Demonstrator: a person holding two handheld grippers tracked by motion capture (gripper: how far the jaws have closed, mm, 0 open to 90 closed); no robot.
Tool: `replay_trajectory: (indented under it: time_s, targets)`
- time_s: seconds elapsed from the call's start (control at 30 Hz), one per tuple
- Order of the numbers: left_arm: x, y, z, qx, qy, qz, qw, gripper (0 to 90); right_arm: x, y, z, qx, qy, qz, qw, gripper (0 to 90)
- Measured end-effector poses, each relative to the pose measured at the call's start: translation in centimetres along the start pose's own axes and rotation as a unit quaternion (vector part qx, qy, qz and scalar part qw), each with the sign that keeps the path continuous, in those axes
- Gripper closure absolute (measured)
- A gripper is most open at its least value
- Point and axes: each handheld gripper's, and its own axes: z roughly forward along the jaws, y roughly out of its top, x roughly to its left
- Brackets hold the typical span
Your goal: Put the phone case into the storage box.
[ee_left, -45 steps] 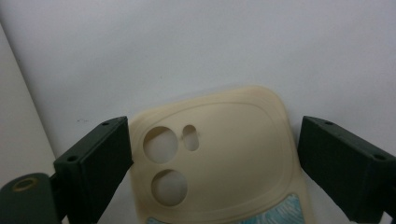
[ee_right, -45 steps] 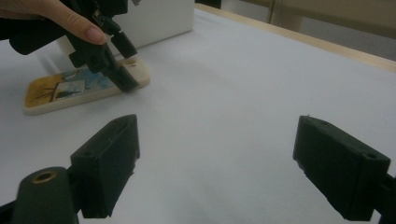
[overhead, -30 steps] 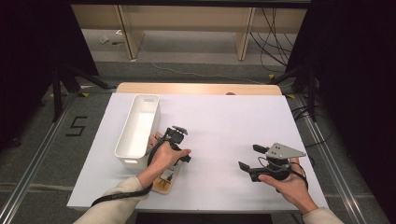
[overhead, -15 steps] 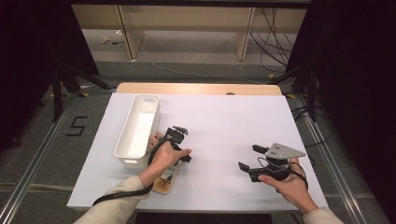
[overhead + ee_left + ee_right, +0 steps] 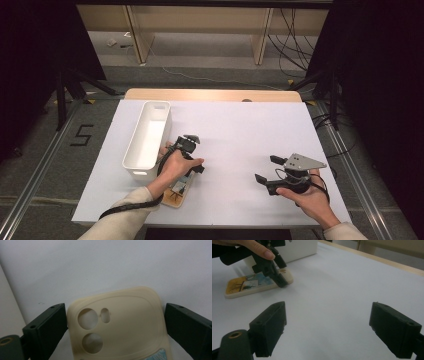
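One thing is in play — a cream phone case (image 5: pixel 117 325) lying flat on the white surface (image 5: pixel 240 130), just beside the near end of the white bin (image 5: pixel 148 139). The left tongs (image 5: pixel 116 325) straddle its camera-cutout end, jaws wide, one apparently touching an edge, not yet clamped. The lift, likely toward the bin, is all ahead. The right tongs (image 5: pixel 334 332) hover wide and empty, well apart from the bin. The person's hand (image 5: pixel 176 167) hides most of the case from above.
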Motion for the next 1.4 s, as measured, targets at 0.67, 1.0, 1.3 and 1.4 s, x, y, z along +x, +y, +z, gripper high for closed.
replay_trajectory:
  time_s: [0.67,1.0,1.3,1.4]
  targets:
    - [0.17,0.0,0.03,-0.001,-0.01,-0.009,0.9999,6.4,-0.03,0.0,0.01,0.0,0.001,0.001,1.0,15.1]
    - [0.31,0.06,0.06,0.006,-0.014,-0.012,0.9998,6.6,-0.03,-0.02,0.04,0.0,0.003,0.002,1.0,15.1]
    - [0.33,0.05,0.06,0.006,-0.018,-0.017,0.9997,7.4,0.0,-0.01,0.04,0.0,0.003,0.002,1.0,15.2]
    - [0.31,0.04,0.04,0.006,-0.018,-0.017,0.9997,7.8,0.0,-0.02,0.04,0.0,0.003,0.002,1.0,15.2]
